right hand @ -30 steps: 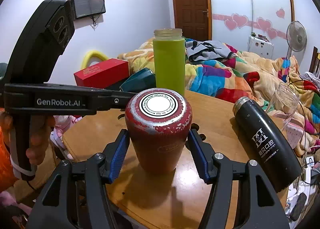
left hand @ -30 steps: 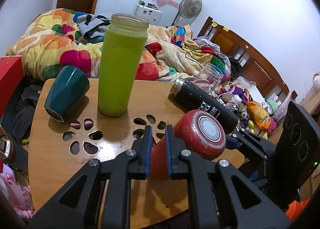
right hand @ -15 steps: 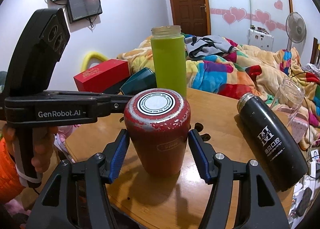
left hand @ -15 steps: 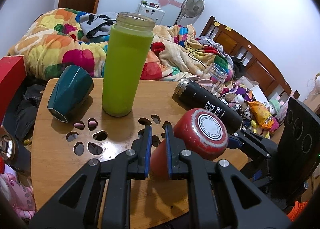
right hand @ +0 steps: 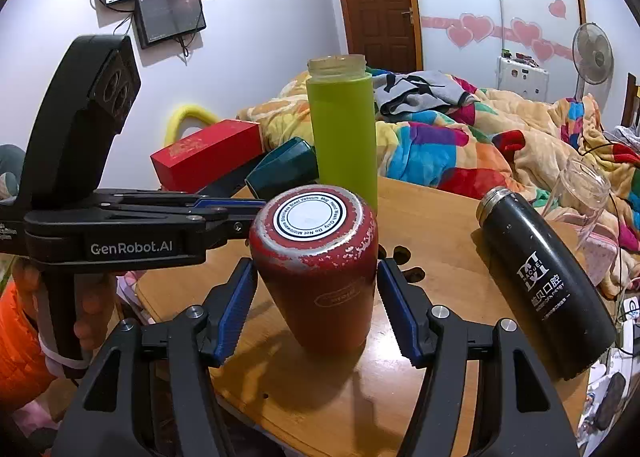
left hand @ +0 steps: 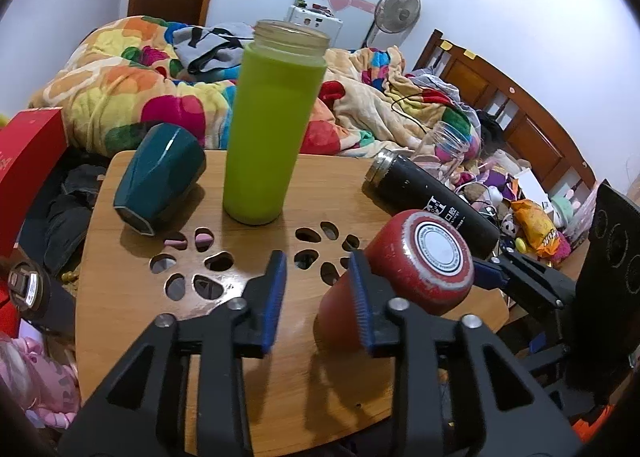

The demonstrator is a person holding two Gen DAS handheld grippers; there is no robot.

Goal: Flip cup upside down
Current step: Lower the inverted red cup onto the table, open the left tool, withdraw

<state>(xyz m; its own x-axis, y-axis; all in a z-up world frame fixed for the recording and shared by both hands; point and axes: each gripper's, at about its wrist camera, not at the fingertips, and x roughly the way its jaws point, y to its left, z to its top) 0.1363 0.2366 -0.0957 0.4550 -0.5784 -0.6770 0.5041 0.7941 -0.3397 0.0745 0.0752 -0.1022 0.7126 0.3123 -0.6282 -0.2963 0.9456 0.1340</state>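
Red cup (right hand: 318,269) stood upside down near the front edge of the round wooden table (right hand: 432,213), its scuffed base with a white round label facing up, tilted slightly in the right wrist view. The right gripper (right hand: 316,311) sat with its jaws spread wide on either side of the cup, a thin gap showing between each blue pad (right hand: 234,311) and the red wall. The left gripper (left hand: 318,299) was also parted, holding nothing, its right-hand finger just beside the cup (left hand: 400,277) on the side away from the right gripper; whether it touched could not be told.

Behind the cup, a tall green bottle (left hand: 272,121) stood upright near the middle of the table. A dark teal cup (left hand: 158,183) lay on its side to the left near the far rim, and a black flask (right hand: 544,289) lay on its side to the right, reaching toward the table's edge. Bare wood lay between the red cup and the flask. A cluster of cut-out holes (left hand: 192,269) pierced the tabletop ahead of the left gripper. A rumpled bright quilt (right hand: 460,137) lay beyond.
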